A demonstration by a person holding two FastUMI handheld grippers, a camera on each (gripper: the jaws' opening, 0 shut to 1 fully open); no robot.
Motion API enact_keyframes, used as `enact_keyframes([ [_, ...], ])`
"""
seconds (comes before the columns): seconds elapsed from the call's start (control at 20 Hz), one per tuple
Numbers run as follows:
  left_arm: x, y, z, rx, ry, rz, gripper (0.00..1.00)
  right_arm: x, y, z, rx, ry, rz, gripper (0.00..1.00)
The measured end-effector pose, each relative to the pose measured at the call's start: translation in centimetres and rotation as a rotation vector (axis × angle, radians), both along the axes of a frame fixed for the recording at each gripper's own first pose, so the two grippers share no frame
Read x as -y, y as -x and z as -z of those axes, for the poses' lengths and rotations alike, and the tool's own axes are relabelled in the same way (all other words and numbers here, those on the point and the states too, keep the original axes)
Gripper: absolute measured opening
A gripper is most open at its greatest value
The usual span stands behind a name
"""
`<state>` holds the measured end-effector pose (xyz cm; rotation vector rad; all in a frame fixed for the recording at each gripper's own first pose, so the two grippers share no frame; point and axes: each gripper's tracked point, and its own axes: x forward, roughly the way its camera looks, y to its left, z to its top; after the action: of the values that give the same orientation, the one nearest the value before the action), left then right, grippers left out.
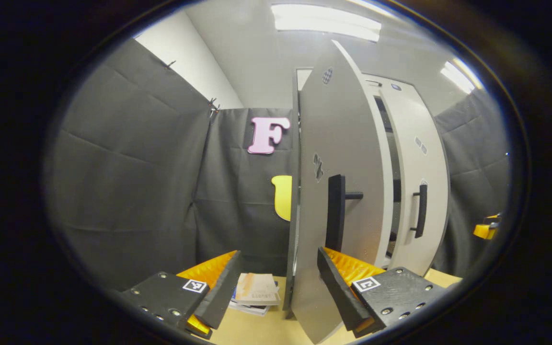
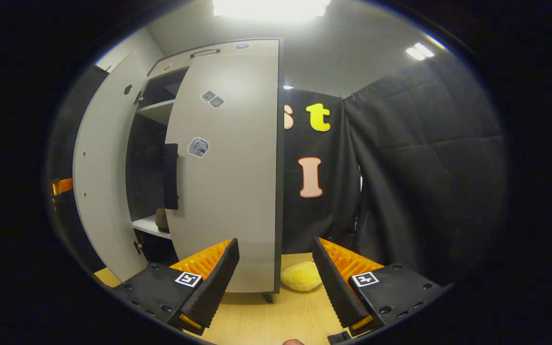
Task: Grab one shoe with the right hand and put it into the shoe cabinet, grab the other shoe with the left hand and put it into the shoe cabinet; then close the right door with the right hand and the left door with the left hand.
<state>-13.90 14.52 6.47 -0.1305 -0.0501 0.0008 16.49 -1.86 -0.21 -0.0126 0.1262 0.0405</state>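
The shoe cabinet (image 2: 257, 143) stands on a wooden tabletop. Its right door (image 2: 228, 182) with a black handle (image 2: 170, 177) is swung most of the way in. Its left door (image 1: 343, 158) stands open, edge toward me, with a black handle (image 1: 336, 213). Through the gap, a brown shoe (image 2: 162, 220) sits on a white shelf (image 2: 146, 225). My left gripper (image 1: 278, 287) is open, with the left door's lower edge between its fingers and no grip on it. My right gripper (image 2: 276, 282) is open and holds nothing, just right of the right door's hinged side.
A small stack of books (image 1: 256, 292) lies on the tabletop (image 1: 257, 330) left of the open door. A yellow plush lump (image 2: 301, 276) rests at the cabinet's right foot. Black cloth walls close in on both sides. The right door (image 1: 419, 182) also shows beyond the left door.
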Motion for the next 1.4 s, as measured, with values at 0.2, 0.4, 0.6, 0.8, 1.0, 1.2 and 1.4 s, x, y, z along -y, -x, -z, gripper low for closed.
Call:
enact_keyframes([
  [0.2, 1.0, 0.1, -0.2, -0.005, 0.014, 0.014, 0.94, 0.6, 0.1, -0.2, 0.003, 0.0, 0.004, 0.98],
  [0.4, 3.1, -0.3, -0.5, -0.003, 0.022, 0.059, 0.93, 0.3, 0.1, -0.1, 0.003, 0.0, -0.008, 0.98],
  [0.6, 6.6, -1.6, -1.0, 0.004, 0.028, 0.119, 0.94, 0.6, 0.3, -0.3, 0.005, 0.022, -0.01, 0.98],
  [0.8, 10.4, -3.9, -1.6, 0.022, 0.032, 0.168, 0.94, 1.7, 0.9, 0.2, -0.007, 0.035, 0.002, 0.96],
  [1.0, 13.1, -5.6, -1.9, 0.019, 0.021, 0.189, 0.94, 3.1, 1.9, 0.8, -0.019, 0.026, 0.022, 0.98],
  [1.2, 14.3, -6.3, -1.7, 0.019, 0.022, 0.187, 0.93, 4.0, 2.5, 1.3, -0.028, 0.01, 0.026, 0.98],
  [1.4, 14.5, -6.1, -1.8, 0.02, 0.029, 0.167, 0.94, 3.8, 3.1, 1.0, -0.019, -0.01, 0.003, 0.98],
])
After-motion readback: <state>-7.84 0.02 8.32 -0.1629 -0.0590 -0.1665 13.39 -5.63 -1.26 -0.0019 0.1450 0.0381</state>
